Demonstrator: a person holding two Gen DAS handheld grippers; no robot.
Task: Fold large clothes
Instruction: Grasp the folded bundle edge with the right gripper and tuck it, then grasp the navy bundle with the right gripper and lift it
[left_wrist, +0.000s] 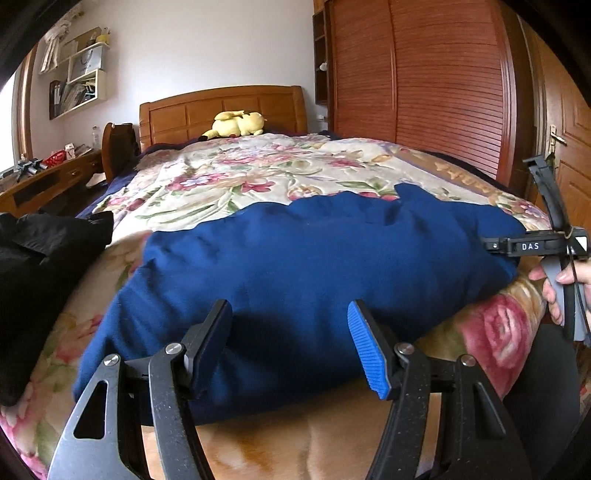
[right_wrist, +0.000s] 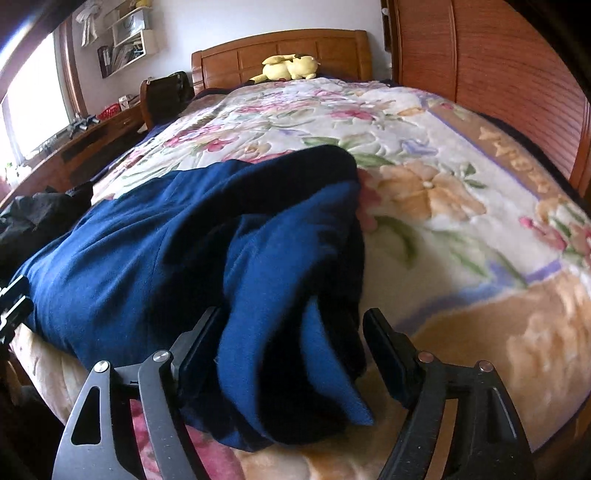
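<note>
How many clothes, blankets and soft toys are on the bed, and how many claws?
Blue garment: 1
Black garment: 1
Flowery blanket: 1
Yellow soft toy: 1
Claws, left claw and right claw: 2
Total: 6

I'm seeing a blue garment (left_wrist: 295, 258) of soft matt cloth lying on a plush, fuzzy floral blanket (left_wrist: 221, 177). My left gripper (left_wrist: 291, 339) is showing matt black arms, one ribbed blue pad, shiny metal pivots. The wardrobe (left_wrist: 424, 81) is glossy slatted wood.
</note>
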